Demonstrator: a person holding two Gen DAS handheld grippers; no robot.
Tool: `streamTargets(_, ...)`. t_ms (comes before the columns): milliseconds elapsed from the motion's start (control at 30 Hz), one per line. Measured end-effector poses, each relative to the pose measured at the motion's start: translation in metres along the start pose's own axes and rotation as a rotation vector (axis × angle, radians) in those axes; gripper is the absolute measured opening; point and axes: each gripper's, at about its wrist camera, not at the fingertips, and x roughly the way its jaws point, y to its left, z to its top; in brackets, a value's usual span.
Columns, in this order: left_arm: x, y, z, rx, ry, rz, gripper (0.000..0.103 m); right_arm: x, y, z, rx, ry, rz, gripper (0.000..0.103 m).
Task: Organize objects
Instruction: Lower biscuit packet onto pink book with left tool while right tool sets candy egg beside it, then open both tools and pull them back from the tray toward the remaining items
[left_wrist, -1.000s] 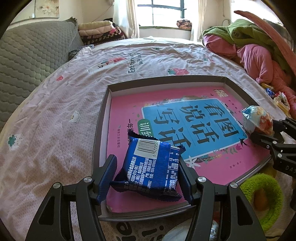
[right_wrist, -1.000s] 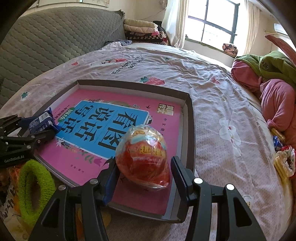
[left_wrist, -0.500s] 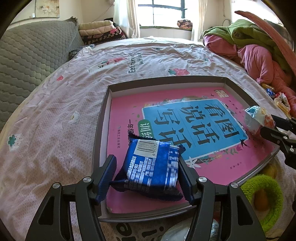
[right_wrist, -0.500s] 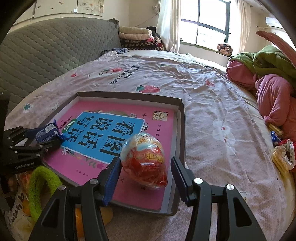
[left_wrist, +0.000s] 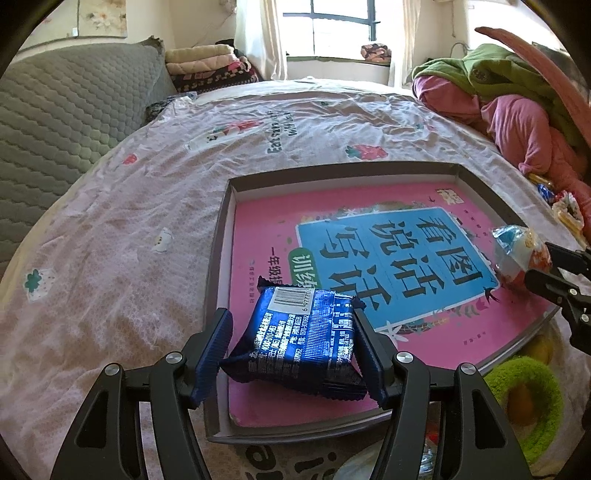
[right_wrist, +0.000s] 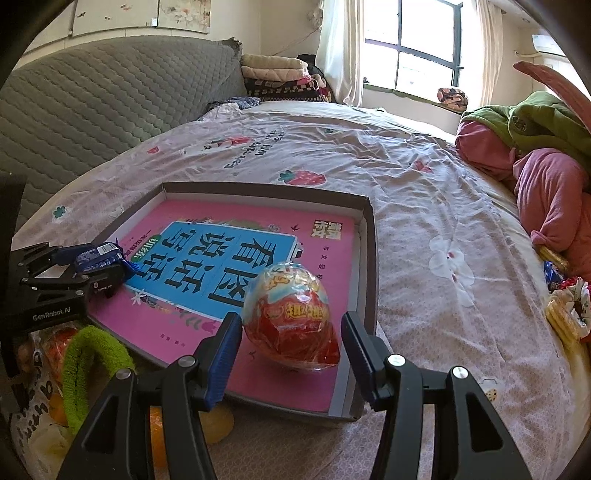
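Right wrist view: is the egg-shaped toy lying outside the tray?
No. The egg-shaped toy rests on the pink book inside the tray, between the right gripper's open jaws.

Snack packet (left_wrist: 306, 343) and wrapped egg (right_wrist: 291, 317) apparently rest in tray (right_wrist: 369, 258).
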Motion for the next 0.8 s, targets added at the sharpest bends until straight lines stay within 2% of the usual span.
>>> streamTargets(467,-0.015,0.004,0.008,-0.010,-0.049,-0.027,0.068,-0.010,0.000,0.002,0.007,-0.031,0.013,0.058)
streamTargets(800,-0.018,0.009,0.011,-0.028,-0.060,-0.020,0.068,-0.012,0.001,0.002,0.009,-0.036,0.015,0.058)
